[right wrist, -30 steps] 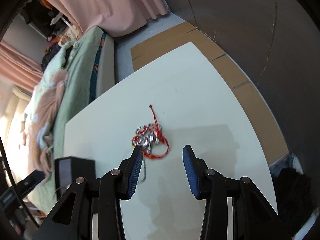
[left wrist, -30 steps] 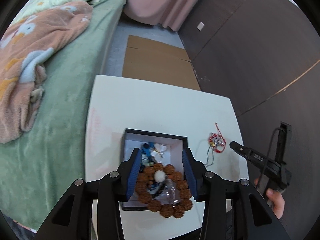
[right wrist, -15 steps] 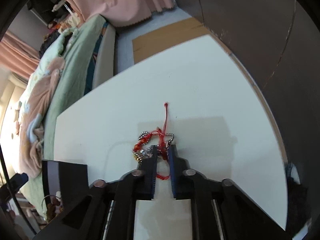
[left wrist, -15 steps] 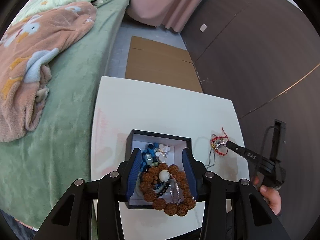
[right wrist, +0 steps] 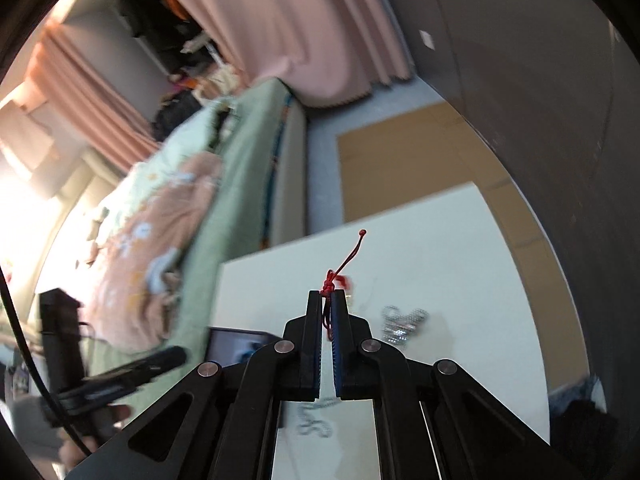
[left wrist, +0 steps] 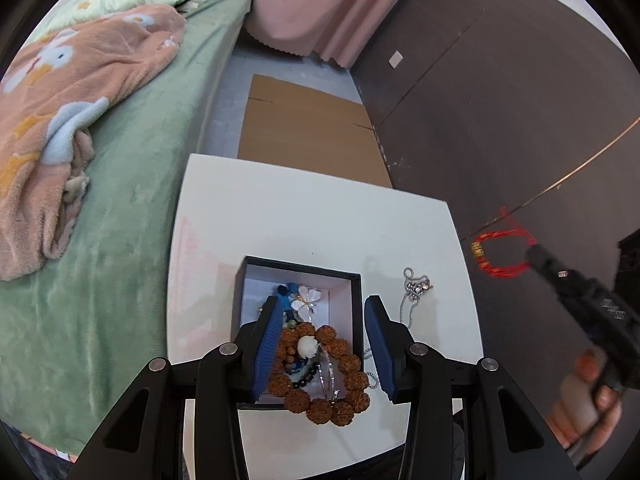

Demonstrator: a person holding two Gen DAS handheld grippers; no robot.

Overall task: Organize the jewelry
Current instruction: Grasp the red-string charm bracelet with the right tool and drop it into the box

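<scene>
A black jewelry box (left wrist: 298,270) with a white lining sits on the white table (left wrist: 304,216). It holds a brown bead bracelet (left wrist: 344,364), a white flower piece (left wrist: 306,298) and blue beads. My left gripper (left wrist: 320,348) is open, above the box, fingers on either side of the bracelet. My right gripper (right wrist: 328,294) is shut on a red string bracelet (right wrist: 344,264) and holds it in the air; the bracelet shows as a loop with a gold bead in the left wrist view (left wrist: 500,252). A silver chain (left wrist: 416,292) lies on the table right of the box.
A bed with a green cover (left wrist: 120,220) and a pink blanket (left wrist: 68,88) runs along the table's left side. Flat cardboard (left wrist: 304,128) lies on the floor beyond the table. A dark wall (left wrist: 500,100) stands to the right.
My right gripper closed on the red string bracelet and lifted it off the table, leaving the silver chain behind. My left gripper stayed open over the box.
</scene>
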